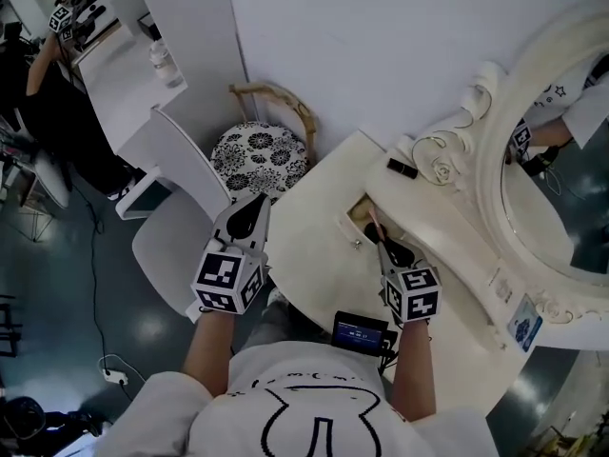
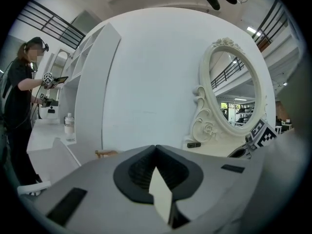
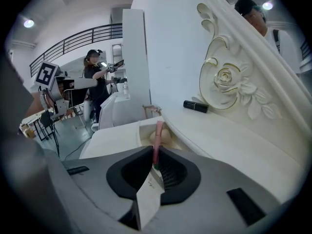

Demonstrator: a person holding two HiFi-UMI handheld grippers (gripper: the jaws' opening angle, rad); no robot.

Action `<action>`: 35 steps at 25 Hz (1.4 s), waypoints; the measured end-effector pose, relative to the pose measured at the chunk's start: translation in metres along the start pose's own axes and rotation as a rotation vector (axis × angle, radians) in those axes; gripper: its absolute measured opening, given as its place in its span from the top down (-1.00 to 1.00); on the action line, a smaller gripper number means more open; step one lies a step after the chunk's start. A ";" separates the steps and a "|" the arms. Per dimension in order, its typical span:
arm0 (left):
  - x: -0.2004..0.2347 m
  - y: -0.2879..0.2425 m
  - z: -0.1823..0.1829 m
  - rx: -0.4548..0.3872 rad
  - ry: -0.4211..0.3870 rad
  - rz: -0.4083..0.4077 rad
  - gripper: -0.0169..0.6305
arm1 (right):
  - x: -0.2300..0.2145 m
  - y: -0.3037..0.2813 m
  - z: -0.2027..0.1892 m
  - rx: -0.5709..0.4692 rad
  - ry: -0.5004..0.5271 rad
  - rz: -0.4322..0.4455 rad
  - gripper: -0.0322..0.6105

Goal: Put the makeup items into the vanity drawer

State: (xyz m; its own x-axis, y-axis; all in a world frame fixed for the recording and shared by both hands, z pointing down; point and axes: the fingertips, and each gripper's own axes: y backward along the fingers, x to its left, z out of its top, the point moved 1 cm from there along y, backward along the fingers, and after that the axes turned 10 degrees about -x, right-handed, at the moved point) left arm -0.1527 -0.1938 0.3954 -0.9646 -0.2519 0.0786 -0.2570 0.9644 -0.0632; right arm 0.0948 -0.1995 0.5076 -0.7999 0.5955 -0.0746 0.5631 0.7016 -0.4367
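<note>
The cream vanity [image 1: 324, 246] has a small open drawer [image 1: 355, 221] in its raised top. My right gripper [image 1: 384, 246] hangs just in front of that drawer, shut on a thin pink makeup stick [image 3: 156, 139] whose far end points over the drawer. Inside the drawer [image 3: 141, 130] lies a round beige item [image 3: 165, 136]. A black lipstick tube [image 1: 402, 168] [image 3: 195, 106] lies on the vanity top by the carved rose. My left gripper [image 1: 253, 205] hovers off the vanity's left edge, above the chair; its jaws are shut with nothing between them [image 2: 155, 147].
An oval mirror [image 1: 552, 188] in a carved frame rises at the right. A stool with a black-and-white cushion [image 1: 259, 158] and a white chair [image 1: 176, 227] stand left of the vanity. Another person [image 1: 48, 93] works at a white desk, far left.
</note>
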 end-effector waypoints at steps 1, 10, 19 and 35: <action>0.003 0.001 0.000 0.001 0.002 0.008 0.91 | 0.000 -0.002 0.000 0.004 -0.001 -0.006 0.69; 0.010 -0.004 -0.003 0.002 0.021 -0.008 0.91 | -0.007 -0.003 0.001 0.007 -0.005 -0.079 0.67; 0.003 -0.022 0.000 -0.008 0.041 -0.118 0.91 | 0.002 0.022 0.030 -0.153 -0.052 -0.139 0.81; -0.007 -0.046 0.012 -0.037 0.022 -0.366 0.91 | 0.015 0.071 0.051 -0.319 -0.067 -0.426 0.82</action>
State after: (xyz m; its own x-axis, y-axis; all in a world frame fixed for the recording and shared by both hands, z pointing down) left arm -0.1352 -0.2374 0.3855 -0.8073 -0.5796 0.1108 -0.5824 0.8129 0.0089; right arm 0.1119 -0.1610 0.4298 -0.9769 0.2133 -0.0121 0.2127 0.9660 -0.1473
